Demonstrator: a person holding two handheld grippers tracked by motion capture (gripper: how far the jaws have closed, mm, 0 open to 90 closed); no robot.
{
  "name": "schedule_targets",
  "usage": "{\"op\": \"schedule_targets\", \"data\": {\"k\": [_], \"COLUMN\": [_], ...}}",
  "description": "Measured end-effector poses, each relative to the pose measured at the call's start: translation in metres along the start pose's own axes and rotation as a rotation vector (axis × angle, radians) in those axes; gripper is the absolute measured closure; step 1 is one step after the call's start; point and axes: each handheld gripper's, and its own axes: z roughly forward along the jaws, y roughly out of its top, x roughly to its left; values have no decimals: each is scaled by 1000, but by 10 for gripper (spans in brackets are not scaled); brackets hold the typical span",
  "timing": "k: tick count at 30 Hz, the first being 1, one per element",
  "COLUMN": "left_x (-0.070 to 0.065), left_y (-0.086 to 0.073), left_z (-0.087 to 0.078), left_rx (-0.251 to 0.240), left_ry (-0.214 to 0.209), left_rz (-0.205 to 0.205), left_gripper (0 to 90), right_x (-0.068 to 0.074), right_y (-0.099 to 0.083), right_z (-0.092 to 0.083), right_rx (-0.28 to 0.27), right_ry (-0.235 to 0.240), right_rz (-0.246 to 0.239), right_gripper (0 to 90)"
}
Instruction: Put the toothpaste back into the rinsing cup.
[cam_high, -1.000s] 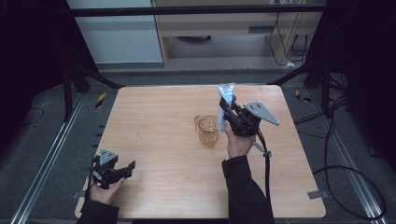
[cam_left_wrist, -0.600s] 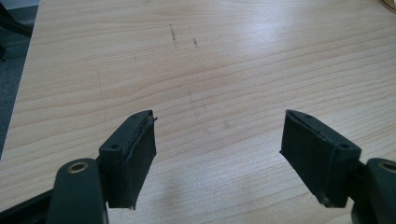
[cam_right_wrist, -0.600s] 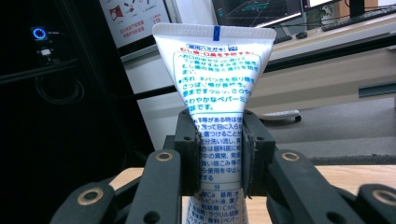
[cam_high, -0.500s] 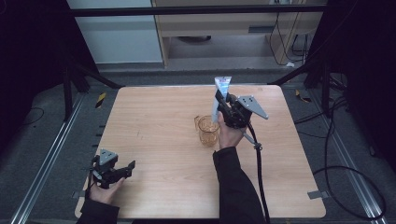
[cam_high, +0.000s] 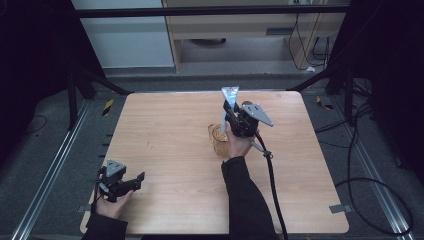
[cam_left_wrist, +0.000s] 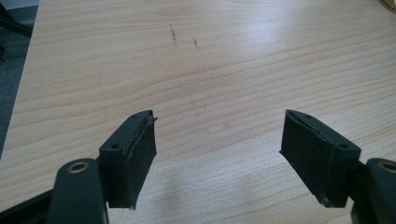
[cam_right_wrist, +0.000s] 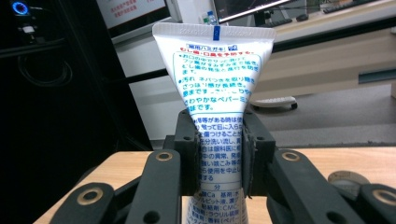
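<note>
- Right gripper held above the middle of the wooden table, a little toward its far edge, jaws pointing up and away from the person.
- Jaws clenched on a white toothpaste tube with blue and red print. In the right gripper view the two black pads press the tube from both sides, roughly at mid-length.
- Tube stands near upright in the grip: flat crimped end on top, well above the jaw tips; the body narrows downward and passes between the jaws toward the gripper body. Its lower end is hidden behind the jaw linkage.
- In the high view the tube's crimped end shows as a pale wedge just above the gripper, clear of the table surface.
- A clear amber-tinted glass cup stands on the table just beside and below the right gripper, on the person's left of it. Tube is above and slightly behind the cup; whether its lower end reaches the cup rim, cannot tell.
- Left gripper rests low near the front left corner of the table, well apart from tube and cup.
- Left gripper view: jaws released, spread wide, bare wood grain between the pads, nothing held.
</note>
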Motion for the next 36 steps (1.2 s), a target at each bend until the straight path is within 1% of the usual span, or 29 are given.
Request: {"op": "schedule_targets", "data": {"k": [7, 10, 14, 17, 20, 22, 24, 27, 31, 33, 34, 36], "left_x": [1, 1, 1, 1, 1, 1, 0, 0, 0, 0, 0, 0], "left_y": [0, 0, 0, 0, 0, 0, 0, 0, 0, 0, 0, 0], "left_z": [0, 0, 0, 0, 0, 0, 0, 0, 0, 0, 0, 0], "left_rx": [0, 0, -1, -1, 0, 0, 0, 1, 1, 2, 1, 1], "left_ry": [1, 0, 1, 0, 0, 1, 1, -1, -1, 0, 0, 0], "left_rz": [-2, -3, -2, -2, -1, 0, 0, 1, 1, 2, 2, 2], "left_gripper": [253, 253, 253, 253, 253, 253, 253, 253, 253, 253, 253, 253], "right_x": [-5, -4, -1, -1, -2, -2, -1, -2, -3, -3, -3, -3], "right_y": [-15, -20, -27, -33, -39, -43, -45, -51, -55, -54, -54, -56], "right_z": [8, 11, 15, 14, 14, 15, 15, 14, 10, 9, 9, 9], "right_rx": [37, 55, 80, 86, 105, 130, 151, 157, 178, 191, 201, 230], "right_ry": [-19, -14, -19, -28, -37, -41, -42, -41, -43, -39, -37, -36], "right_rz": [5, -3, -24, -13, -29, -50, -50, -40, -56, -68, -67, -75], "right_gripper": [719, 718, 716, 713, 711, 708, 704, 698, 690, 672, 647, 613]}}
